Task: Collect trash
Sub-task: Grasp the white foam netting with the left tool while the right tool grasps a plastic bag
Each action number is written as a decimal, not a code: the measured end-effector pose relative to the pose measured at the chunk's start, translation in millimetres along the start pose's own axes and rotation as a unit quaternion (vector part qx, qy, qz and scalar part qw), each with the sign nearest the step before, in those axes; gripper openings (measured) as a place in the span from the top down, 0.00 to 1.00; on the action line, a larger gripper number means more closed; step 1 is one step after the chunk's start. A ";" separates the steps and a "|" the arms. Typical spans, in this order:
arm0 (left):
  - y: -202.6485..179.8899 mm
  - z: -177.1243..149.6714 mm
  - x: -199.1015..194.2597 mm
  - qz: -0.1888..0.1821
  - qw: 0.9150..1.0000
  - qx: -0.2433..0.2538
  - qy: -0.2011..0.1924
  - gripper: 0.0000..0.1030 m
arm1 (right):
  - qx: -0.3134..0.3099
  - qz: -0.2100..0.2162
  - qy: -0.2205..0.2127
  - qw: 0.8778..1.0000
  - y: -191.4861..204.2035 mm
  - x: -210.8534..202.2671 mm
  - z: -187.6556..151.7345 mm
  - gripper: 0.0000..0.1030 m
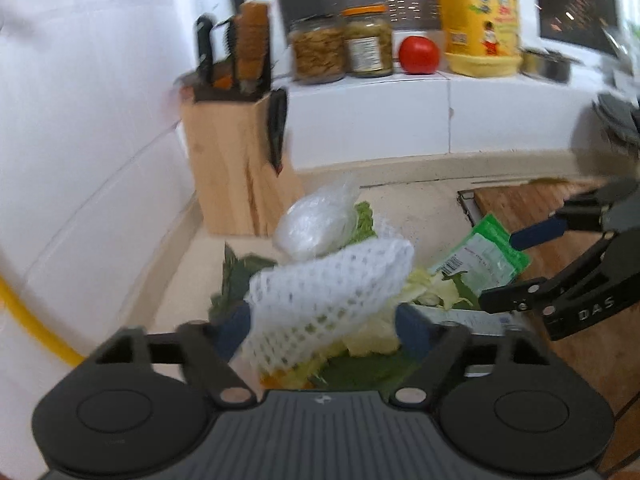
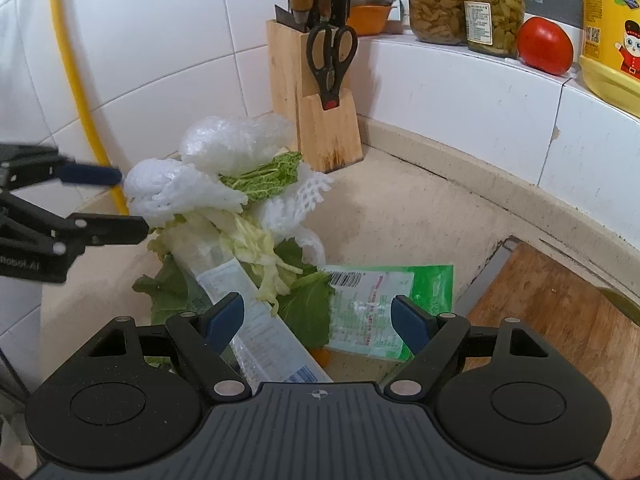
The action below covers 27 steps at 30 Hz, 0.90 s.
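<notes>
left hand-held gripper point(image 1: 324, 320) apart around foam net point(image 1: 328, 280) | right hand-held gripper point(image 2: 318, 320) apart (counter corner close)

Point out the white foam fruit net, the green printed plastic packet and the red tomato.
White foam fruit net point(image 1: 332, 292): left wrist view, middle of the mesh sleeve.
Green printed plastic packet point(image 2: 380, 308): right wrist view, centre of its label side.
Red tomato point(image 2: 545, 45): right wrist view, middle of its skin.

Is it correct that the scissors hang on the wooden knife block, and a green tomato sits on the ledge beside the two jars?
Not quite. The tomato is red, as the right wrist view shows. The scissors do hang on the knife block, beside the jars.
</notes>
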<state>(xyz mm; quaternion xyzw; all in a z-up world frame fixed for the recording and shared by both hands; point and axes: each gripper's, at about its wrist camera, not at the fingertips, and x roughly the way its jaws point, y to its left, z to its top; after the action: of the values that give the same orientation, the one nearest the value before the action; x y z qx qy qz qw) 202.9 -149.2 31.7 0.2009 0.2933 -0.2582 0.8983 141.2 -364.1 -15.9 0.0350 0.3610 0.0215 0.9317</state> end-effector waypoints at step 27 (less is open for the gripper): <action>26.6 -92.8 -55.0 -0.034 0.971 -0.233 0.042 0.82 | -0.056 0.046 -0.014 0.997 35.4 26.9 65.7 0.17</action>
<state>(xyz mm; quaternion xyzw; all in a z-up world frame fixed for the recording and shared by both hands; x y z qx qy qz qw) 140.9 -61.7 2.6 -0.0130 0.3892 -0.2043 0.8981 204.8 -330.3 17.3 0.0001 0.3440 0.0840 0.9352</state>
